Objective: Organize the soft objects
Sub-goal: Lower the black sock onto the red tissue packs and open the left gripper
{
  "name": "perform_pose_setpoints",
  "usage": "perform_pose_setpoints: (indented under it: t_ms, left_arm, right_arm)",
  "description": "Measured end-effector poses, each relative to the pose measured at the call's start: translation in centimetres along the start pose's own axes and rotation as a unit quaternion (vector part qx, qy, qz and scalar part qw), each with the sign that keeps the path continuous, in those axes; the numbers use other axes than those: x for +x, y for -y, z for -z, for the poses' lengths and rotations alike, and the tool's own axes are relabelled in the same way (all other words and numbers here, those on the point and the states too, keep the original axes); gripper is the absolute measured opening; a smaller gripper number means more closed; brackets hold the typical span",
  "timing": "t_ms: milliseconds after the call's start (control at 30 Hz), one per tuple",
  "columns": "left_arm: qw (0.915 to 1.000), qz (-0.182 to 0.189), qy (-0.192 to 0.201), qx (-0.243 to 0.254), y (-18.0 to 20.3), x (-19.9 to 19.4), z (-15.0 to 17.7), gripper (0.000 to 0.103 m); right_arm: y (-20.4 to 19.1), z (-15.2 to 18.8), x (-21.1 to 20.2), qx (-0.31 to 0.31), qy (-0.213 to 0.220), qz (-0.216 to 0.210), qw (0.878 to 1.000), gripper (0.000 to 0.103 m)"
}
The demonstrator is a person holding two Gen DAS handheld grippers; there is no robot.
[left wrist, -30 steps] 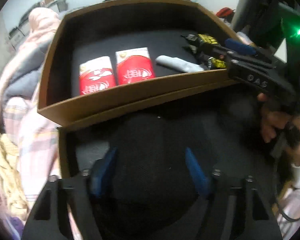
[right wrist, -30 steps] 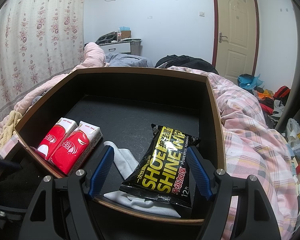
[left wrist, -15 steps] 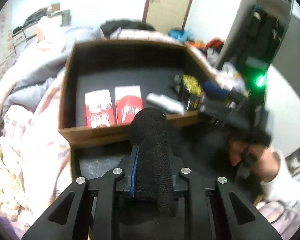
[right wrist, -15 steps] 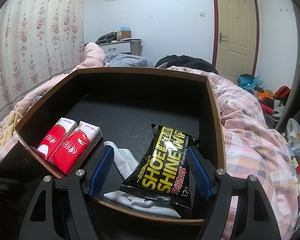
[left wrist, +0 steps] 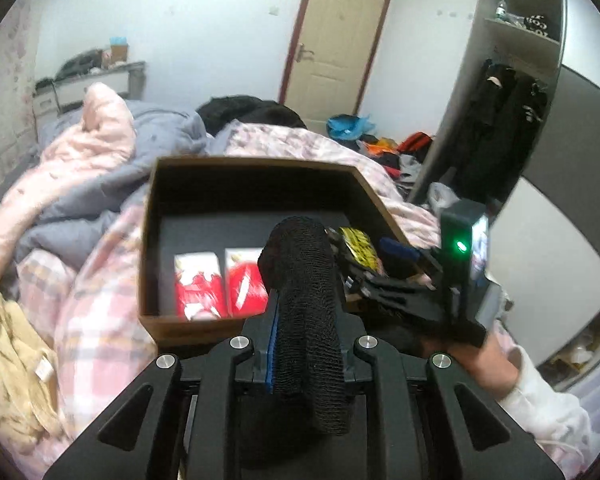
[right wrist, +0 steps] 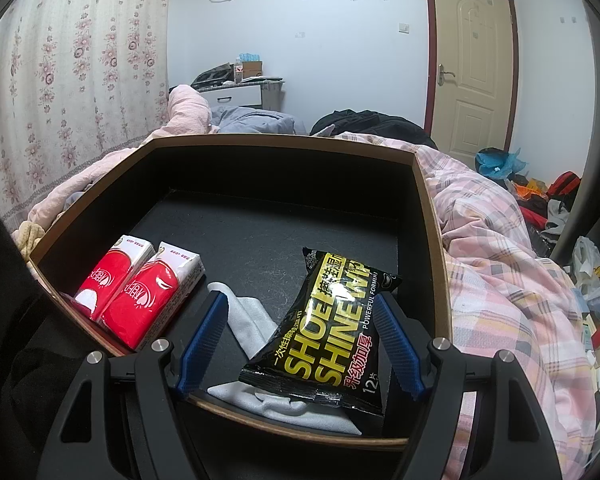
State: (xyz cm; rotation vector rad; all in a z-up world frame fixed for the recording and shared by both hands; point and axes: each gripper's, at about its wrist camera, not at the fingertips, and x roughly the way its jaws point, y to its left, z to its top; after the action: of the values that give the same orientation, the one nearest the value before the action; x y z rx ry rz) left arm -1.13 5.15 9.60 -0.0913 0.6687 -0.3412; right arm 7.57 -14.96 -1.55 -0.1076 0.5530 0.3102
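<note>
My left gripper [left wrist: 306, 344] is shut on a black knitted sock [left wrist: 304, 304] and holds it up in the air in front of the brown box [left wrist: 172, 184]. In the box lie two red tissue packs [left wrist: 220, 286], a white sock [right wrist: 252, 316] and a black shoe-wipes pack [right wrist: 328, 324]. My right gripper [right wrist: 298, 344] is open and empty at the box's near rim [right wrist: 300, 426], its jaws either side of the white sock and the wipes pack. The right gripper also shows in the left wrist view [left wrist: 404, 280].
The box sits on a bed with a pink plaid quilt [right wrist: 500, 272] and a grey duvet [left wrist: 100, 196]. A beige cloth [left wrist: 12, 364] lies at the left. A door [right wrist: 472, 76], a wardrobe [left wrist: 512, 120] and floor clutter [right wrist: 540, 196] stand beyond.
My left gripper closed on the black sock and lifted it up and back from the dark lower tray. The right gripper stayed still and open.
</note>
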Motion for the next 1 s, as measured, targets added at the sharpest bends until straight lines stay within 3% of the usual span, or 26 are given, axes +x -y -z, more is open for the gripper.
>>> perform_pose_setpoints:
  t_ms: [233, 433, 767, 1000]
  left_arm:
    - [0.9978, -0.064, 0.015, -0.008, -1.4, 4.0, -2.8, 0.015]
    - [0.9936, -0.111, 0.002, -0.022, -3.6, 8.0, -2.9, 0.015]
    - [0.9913, -0.121, -0.027, -0.044, -5.6, 10.9, -0.1, 0.016]
    - [0.9894, -0.132, -0.058, -0.02, -4.9, 12.3, 0.5, 0.016]
  right_arm:
    - [0.0, 0.0, 0.0, 0.001, 0.0, 0.0, 1.0, 0.073]
    - [0.1, 0.0, 0.0, 0.001, 0.0, 0.0, 1.0, 0.073]
    - [0.1, -0.1, 0.0, 0.0, 0.0, 0.0, 1.0, 0.073]
    - [0.0, 0.0, 0.0, -0.001, -0.001, 0.001, 1.0, 0.073]
